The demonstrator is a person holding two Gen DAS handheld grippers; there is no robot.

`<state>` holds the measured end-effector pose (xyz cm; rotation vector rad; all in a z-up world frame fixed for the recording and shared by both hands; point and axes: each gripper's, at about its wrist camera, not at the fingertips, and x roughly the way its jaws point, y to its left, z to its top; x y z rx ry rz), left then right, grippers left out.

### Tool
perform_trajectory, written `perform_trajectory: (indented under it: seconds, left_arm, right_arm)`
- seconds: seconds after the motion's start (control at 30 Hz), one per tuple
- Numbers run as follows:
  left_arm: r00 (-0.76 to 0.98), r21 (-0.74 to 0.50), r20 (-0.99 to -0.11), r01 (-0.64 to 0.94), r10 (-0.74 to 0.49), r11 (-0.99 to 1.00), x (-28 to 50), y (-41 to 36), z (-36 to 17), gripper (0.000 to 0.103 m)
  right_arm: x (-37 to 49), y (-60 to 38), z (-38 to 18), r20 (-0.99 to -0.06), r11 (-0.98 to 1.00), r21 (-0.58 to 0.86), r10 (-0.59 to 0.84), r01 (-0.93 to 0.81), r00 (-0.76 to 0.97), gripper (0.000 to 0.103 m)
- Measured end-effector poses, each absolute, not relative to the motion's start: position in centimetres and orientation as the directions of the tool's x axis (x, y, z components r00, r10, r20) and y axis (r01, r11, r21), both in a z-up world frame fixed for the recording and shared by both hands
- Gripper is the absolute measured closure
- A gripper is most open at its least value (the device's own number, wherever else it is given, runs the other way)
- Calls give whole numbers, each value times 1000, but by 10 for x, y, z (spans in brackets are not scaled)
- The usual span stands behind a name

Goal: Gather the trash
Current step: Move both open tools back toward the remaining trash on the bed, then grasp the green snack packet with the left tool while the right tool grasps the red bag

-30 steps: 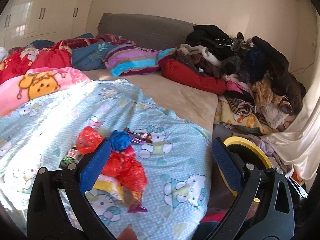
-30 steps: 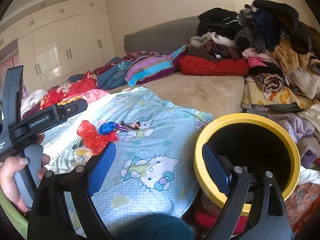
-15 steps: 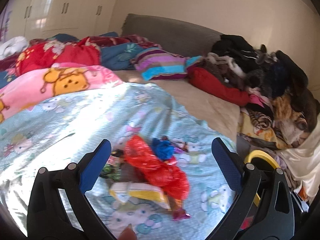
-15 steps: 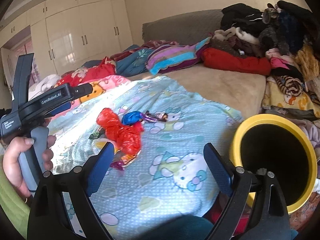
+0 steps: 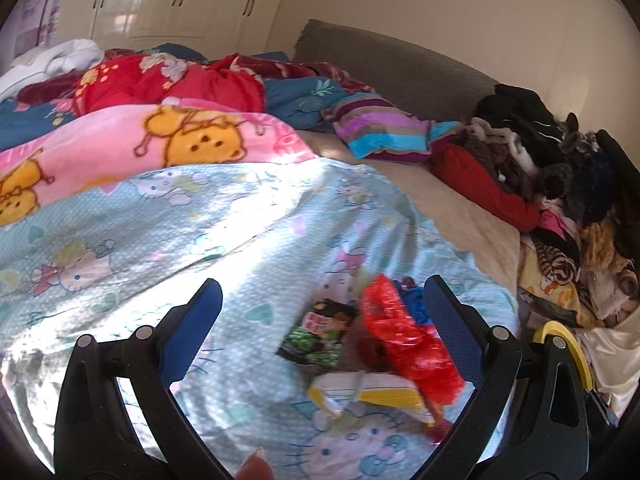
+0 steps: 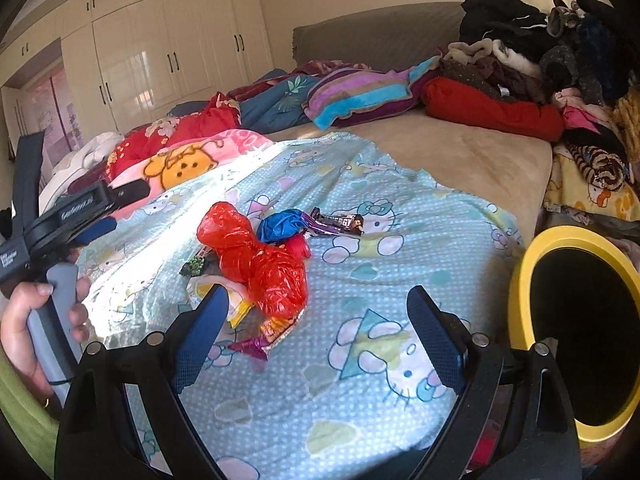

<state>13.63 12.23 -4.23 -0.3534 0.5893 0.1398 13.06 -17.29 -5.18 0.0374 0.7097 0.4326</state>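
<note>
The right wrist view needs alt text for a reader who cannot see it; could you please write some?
An open right claw hovers over a pile of trash on a light blue cartoon blanket: a red plastic bag, a blue wrapper and a dark snack bar wrapper. A yellow-rimmed bin stands at right.

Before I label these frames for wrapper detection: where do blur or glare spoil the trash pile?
Left wrist view: motion blur smears the red bag and green packet, and sunlight whitens the blanket. Right wrist view: sharper, the purple bar wrapper print is crisp, though a sun streak washes out the blanket left of the pile.
</note>
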Motion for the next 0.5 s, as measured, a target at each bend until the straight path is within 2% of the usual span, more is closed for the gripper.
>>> perform_trajectory:
  seconds: [0.3, 0.37, 0.5]
  left_arm:
    - [773, -302, -634, -281, 28, 911, 139, 149, -71, 11]
    - [765, -301, -644, -264, 8, 916, 141, 147, -77, 12]
    - [743, -318, -668, -231, -44, 920, 147, 142, -90, 24]
  right_arm:
    - [151, -148, -68, -656, 897, 162, 409, -411, 634, 16]
    - [154, -140, -72, -662, 885, 158, 424, -438, 618, 22]
    - [165, -127, -85, -692, 873, 160, 432, -461, 578, 32]
